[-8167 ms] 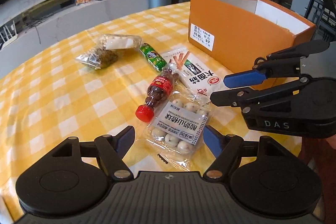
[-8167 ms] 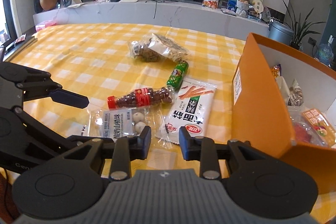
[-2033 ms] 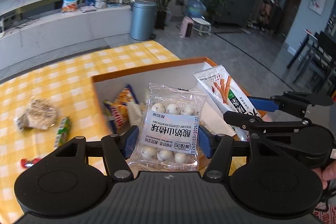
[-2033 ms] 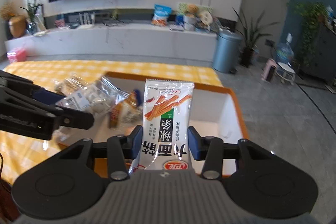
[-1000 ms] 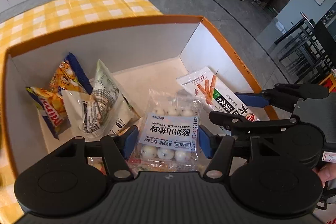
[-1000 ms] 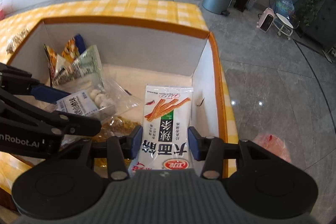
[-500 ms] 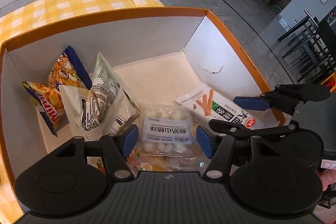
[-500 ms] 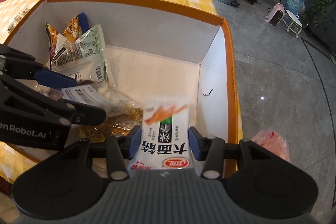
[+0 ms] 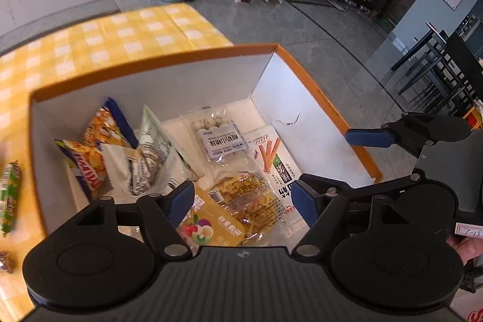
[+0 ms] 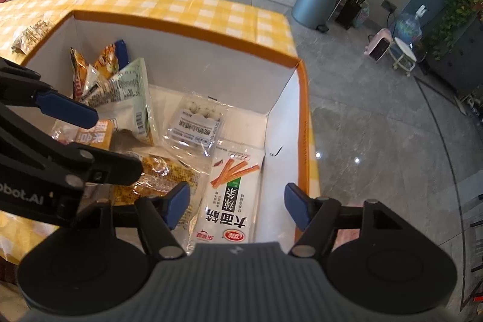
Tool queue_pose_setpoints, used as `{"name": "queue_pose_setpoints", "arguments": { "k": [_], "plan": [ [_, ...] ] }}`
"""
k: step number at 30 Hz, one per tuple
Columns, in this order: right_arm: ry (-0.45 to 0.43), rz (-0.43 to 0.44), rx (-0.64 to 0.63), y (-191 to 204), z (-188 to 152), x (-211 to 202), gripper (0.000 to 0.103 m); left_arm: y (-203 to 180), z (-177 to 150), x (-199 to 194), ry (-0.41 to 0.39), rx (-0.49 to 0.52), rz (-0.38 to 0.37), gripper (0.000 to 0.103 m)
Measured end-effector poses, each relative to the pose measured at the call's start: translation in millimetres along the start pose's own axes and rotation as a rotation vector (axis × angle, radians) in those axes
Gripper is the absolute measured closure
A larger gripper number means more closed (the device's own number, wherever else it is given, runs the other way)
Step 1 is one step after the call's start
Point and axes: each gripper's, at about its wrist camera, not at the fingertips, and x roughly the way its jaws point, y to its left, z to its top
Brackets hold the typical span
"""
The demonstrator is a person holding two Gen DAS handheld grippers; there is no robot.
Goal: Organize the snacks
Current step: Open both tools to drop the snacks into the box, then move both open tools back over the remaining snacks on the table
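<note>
Both packets have just dropped — the ball snack [image 9: 218,137] and the stick snack [image 10: 231,195] now lie in the box [image 9: 302,68]. Left tongs [image 9: 240,201] and right tongs [image 10: 237,205] gape empty, free for the snacks left on the bench [image 9: 99,35].

Orange box [image 10: 302,122], open top, so access is from above. Far right corner of box floor [image 9: 238,110] bare, beside the white inner wall. Left side blocked by upright chip bags [image 9: 99,147]. Centre & near floor covered by flat packs: hawthorn balls [image 10: 194,125], stick snack pack [image 10: 231,195], yellow fruit pack [image 9: 229,207]. Both sets of jaws spread wide above the box.
</note>
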Motion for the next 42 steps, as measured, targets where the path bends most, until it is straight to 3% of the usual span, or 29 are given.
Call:
{"name": "queue_pose_setpoints", "arguments": {
  "k": [3, 8, 20, 27, 32, 42],
  "plan": [
    [-0.024, -0.017, -0.023, 5.6, 0.2, -12.1, 0.026, -1.1, -5.8, -17.6, -0.037, 0.01, 0.01, 0.017],
    [-0.067, -0.057, -0.067, 17.6, -0.2, -33.3, 0.026, -3.8, -15.0, -47.7, -0.101, 0.038, 0.033, 0.017],
    [-0.238, 0.017, -0.026, 64.4, -5.9, -86.0, 0.024, 13.4, -54.9, -107.7, -0.234, 0.044, 0.182, 0.017],
    [-0.328, 0.052, 0.049, 106.5, -13.7, -93.6, 0.024, 45.4, -85.1, -133.4, -0.276, -0.031, 0.275, 0.017],
    [-0.346, 0.084, 0.077, 144.2, -18.0, -87.4, 0.024, 72.1, -108.8, -146.3, -0.285, -0.064, 0.373, 0.017],
    [-0.408, 0.148, 0.069, 216.9, -24.2, -78.0, 0.024, 122.8, -151.5, -162.7, -0.306, -0.164, 0.457, 0.017]
  ]
}}
